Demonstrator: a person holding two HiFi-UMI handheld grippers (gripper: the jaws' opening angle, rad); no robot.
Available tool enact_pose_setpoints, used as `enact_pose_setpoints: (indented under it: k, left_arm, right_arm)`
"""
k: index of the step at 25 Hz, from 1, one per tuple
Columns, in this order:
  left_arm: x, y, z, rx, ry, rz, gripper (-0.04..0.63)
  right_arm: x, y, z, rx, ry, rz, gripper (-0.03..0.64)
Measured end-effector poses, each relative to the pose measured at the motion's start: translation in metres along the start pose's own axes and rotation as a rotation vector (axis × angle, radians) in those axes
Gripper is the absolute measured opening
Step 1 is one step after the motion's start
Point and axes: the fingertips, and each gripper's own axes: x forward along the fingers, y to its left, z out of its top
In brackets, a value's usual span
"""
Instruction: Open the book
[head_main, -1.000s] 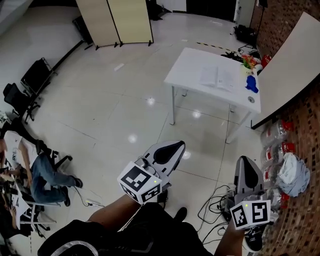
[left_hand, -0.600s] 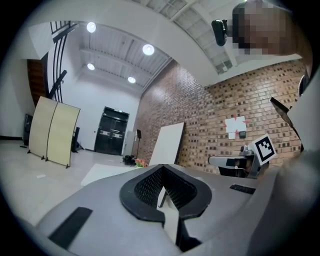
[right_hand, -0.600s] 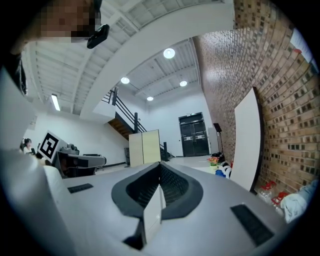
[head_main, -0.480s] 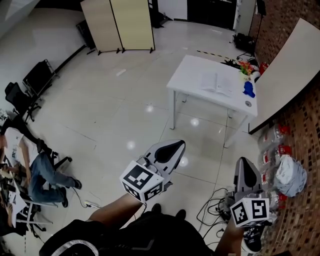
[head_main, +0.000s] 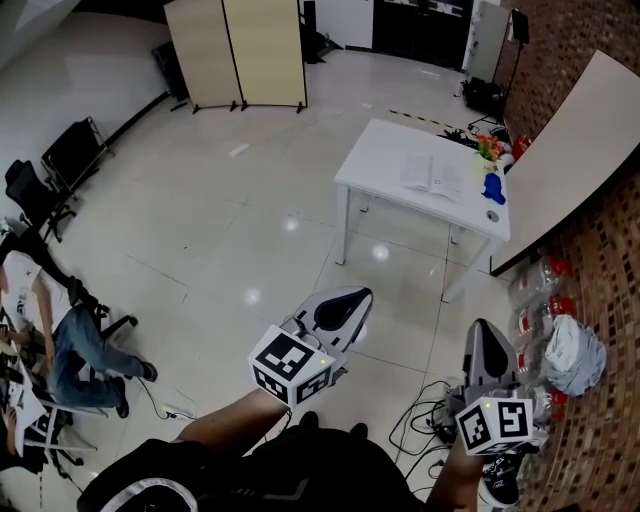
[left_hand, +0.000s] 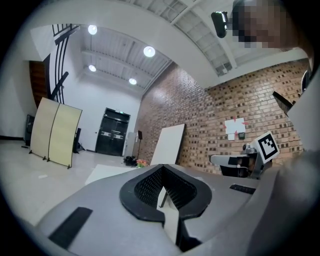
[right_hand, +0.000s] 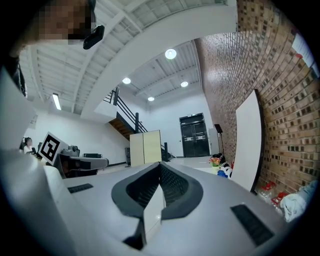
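Book (head_main: 432, 172) lies spread open, pages up, on the white table (head_main: 385, 160), far across the floor from both hands; that matches the goal, though whether the task put it so I can't tell; left gripper (head_main: 345, 298) and right gripper (head_main: 485, 335) have jaws together on nothing; both held level at waist height, pointing toward the table.

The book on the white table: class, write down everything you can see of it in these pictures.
The book appears to lie open and flat, with two pale pages spread either side of a darker centre fold. It looks thin and paper-white, and its print is too small to read. It rests on the white table, toward the right-hand end in the head view, apart from the blue object beside it. Only the tabletop touches it.
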Motion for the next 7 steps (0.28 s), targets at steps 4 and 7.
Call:
enact_pose_setpoints:
  k: [4,7]
  left_arm:
    - [-0.0021,-0.0023,-0.0014,-0.007,-0.002,-0.004,-0.002]
    - [-0.0047,-0.0044,-0.0023,-0.011,-0.004,-0.009,-0.002]
  right_arm:
    - [-0.0036,0.0025,-0.0007,-0.003,0.000,-0.006,0.002]
    - [-0.0066,0.0039,-0.0016,-0.003,-0.001,-0.009,0.002]
